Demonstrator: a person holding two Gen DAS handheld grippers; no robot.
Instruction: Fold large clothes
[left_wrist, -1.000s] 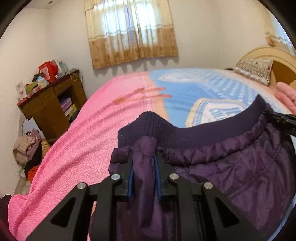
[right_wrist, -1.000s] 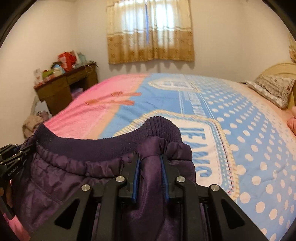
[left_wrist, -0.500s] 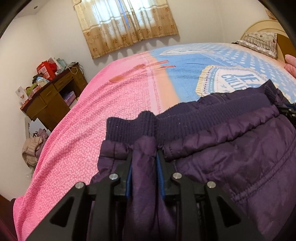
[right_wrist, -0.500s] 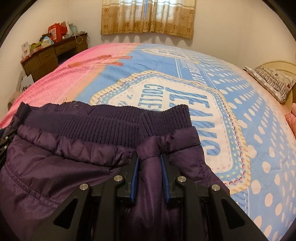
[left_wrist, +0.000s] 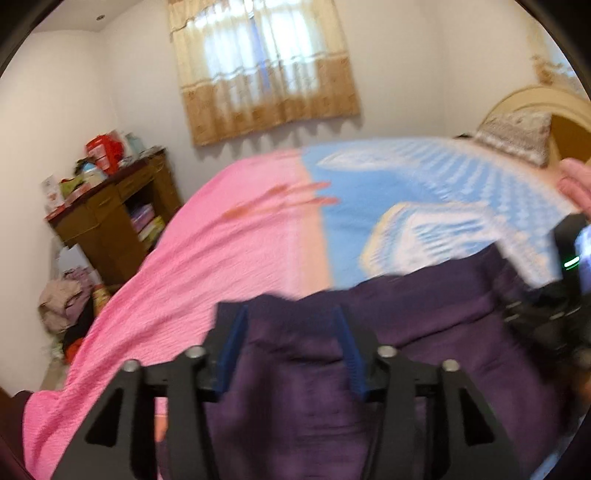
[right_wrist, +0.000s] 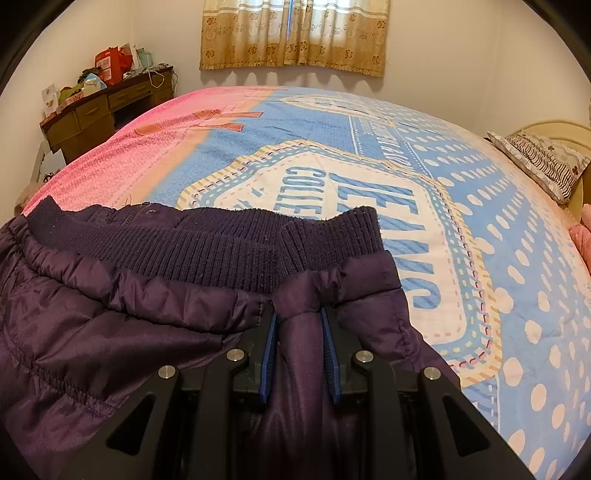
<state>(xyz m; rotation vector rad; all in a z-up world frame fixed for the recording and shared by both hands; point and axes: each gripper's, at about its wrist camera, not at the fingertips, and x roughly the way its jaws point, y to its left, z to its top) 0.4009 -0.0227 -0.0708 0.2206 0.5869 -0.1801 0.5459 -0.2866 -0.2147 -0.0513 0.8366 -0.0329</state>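
Purple padded jacket down on the bed, ribbed knit hem lying across the blue-and-white printed panel of the quilt, just short of the lettering. Relative to that hem: pink half of the quilt beyond and to the left, pillow far off to the right by the headboard, cluttered wooden desk against the wall well beyond.

Changed within the last second: left gripper now spread wide, blue pads well apart, nothing pinched between them, only purple fabric lying slack below; half a second ago clamped on a bunched fold at the hem. Left view blurred with motion, so probably pulling back from the garment. Right gripper unchanged, jaws nearly closed on a gathered fold of the shiny shell just below the hem, at the right corner of the jacket. Hem also lower than a second ago, from held up in the air to resting on the quilt.

Meaning for the task, as a judgement: this fold laid down and being released, left side first. Right corner likely next to be let go, then a fresh grip elsewhere for the following fold. Puffy fill liable to spring back, so some risk of the folded layer creeping open once both sides are free.
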